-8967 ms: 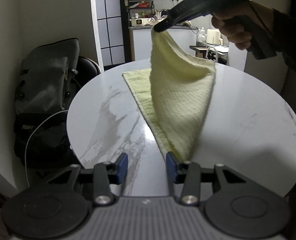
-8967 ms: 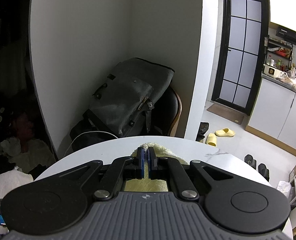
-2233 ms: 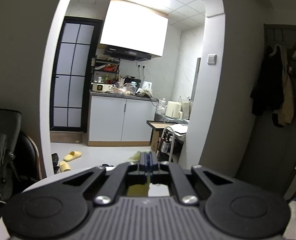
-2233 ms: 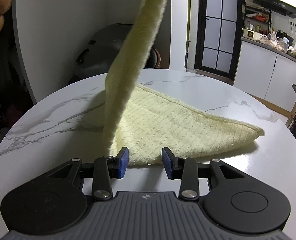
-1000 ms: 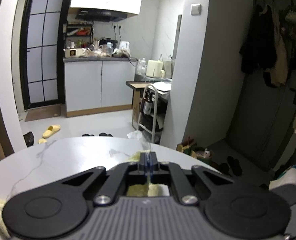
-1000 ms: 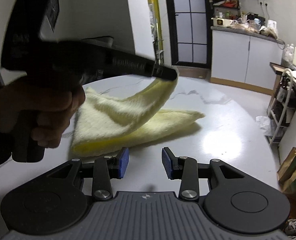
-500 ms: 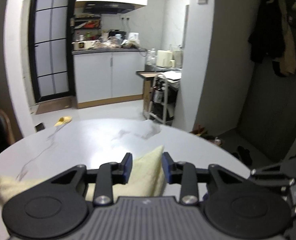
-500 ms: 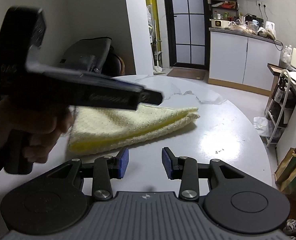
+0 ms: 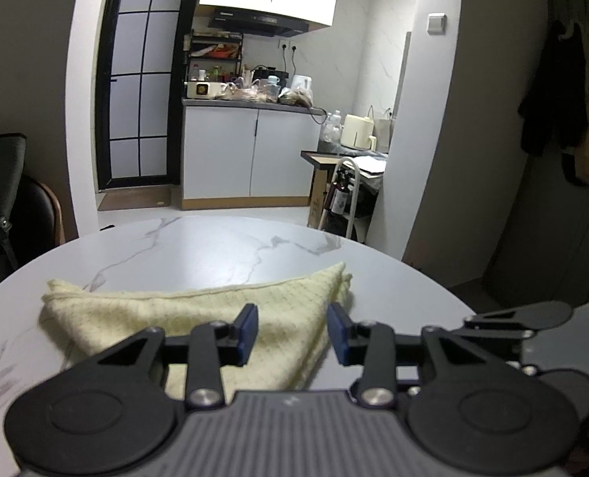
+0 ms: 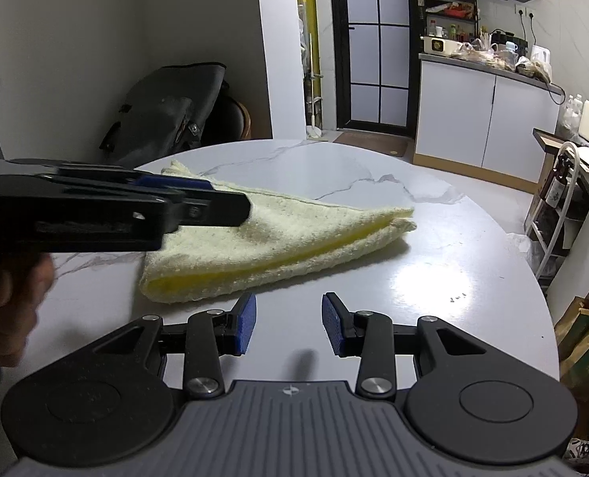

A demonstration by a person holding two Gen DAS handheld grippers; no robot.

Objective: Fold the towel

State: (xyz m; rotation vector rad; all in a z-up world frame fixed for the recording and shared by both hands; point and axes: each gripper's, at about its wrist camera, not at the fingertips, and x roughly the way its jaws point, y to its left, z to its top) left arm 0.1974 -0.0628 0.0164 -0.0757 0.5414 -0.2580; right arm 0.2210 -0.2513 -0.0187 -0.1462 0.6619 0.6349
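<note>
Nubby yellow towel (image 10: 278, 238) folded triangular on glossy marble table (image 10: 433, 278) — left tool (image 9: 293, 332) opening, right tool (image 10: 288, 324) apart.

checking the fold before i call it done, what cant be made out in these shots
- Towel near edge: left wrist view, hidden behind the left gripper, whose jaws are opening.
- Towel's left part: right wrist view, covered by the blurred left gripper.
- Right gripper: open, no towel between.
- Table near rim: cut off by gripper bodies.

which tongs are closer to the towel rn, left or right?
Left. The left tongs hang over the towel, jaws opening, cloth visible between the pads but not pinched. The right tongs are open, just off its near folded edge over bare table.
</note>
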